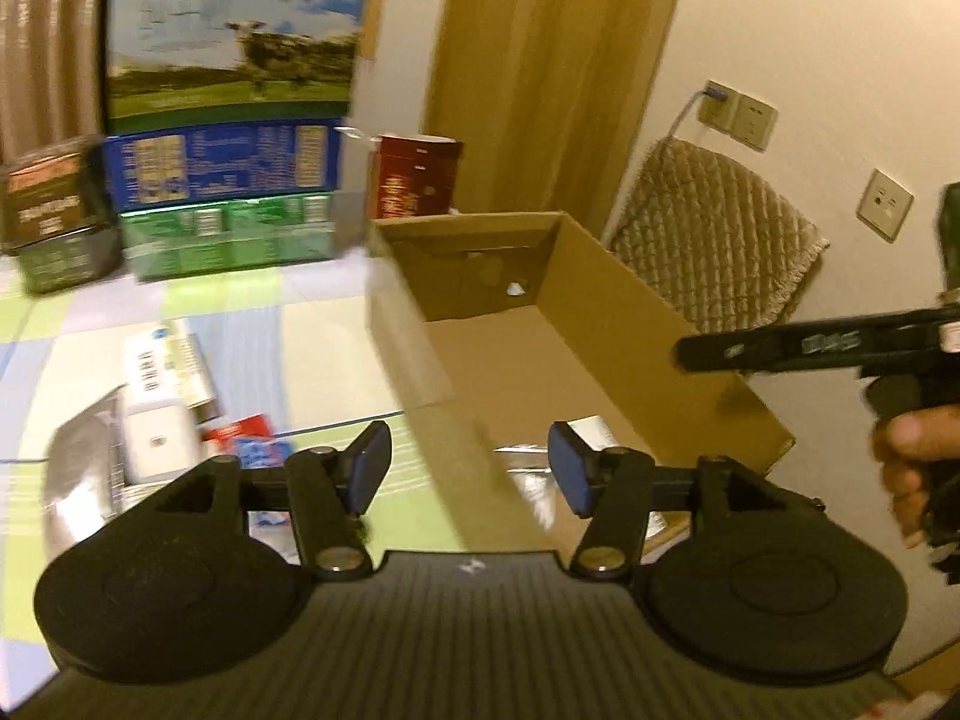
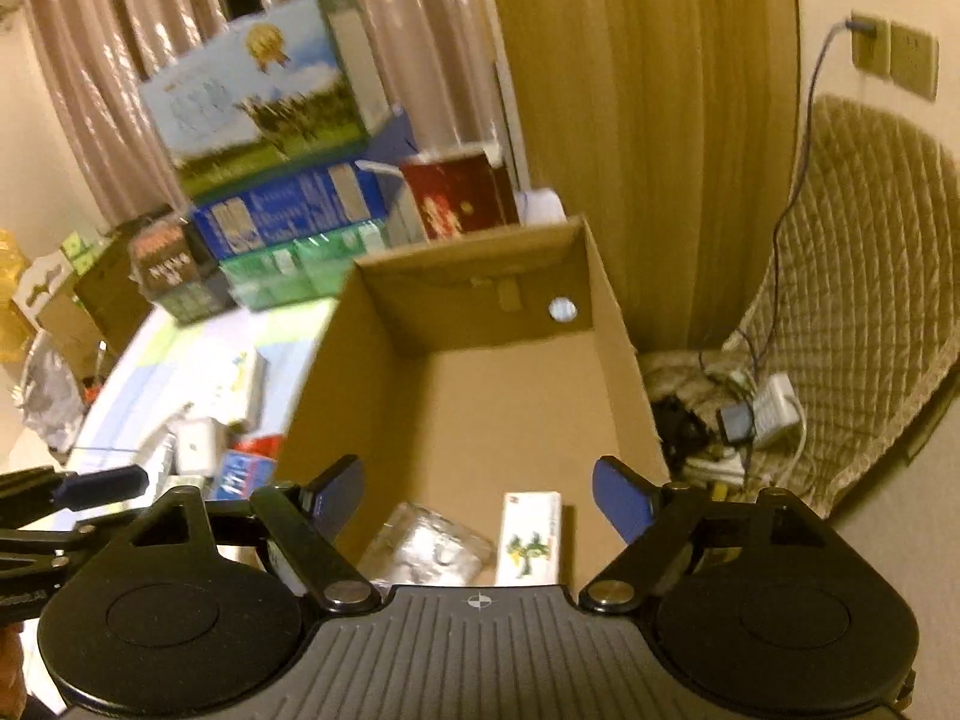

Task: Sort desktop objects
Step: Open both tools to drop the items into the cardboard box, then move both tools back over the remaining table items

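The right tongs [image 2: 478,501] are hovering over the open corrugated cardboard box [image 2: 456,396], blue pads spread apart and gripping nothing; inside, a crinkly clear plastic packet [image 2: 429,546] is lying beside a slim white carton [image 2: 531,537], its long axis running toward the box's far wall. The left tongs [image 1: 469,468] are gaping too, empty above the checked bench [image 1: 312,330]; small packets [image 1: 249,447] are sitting left of the box.

Warm, dim indoor light gave both views a yellow cast, with soft shadows. Motion blur smeared the stacked cartons [image 1: 228,120] far left and the cardboard box [image 2: 480,396]. Fisheye bending curved the edges, corners vignetted black.
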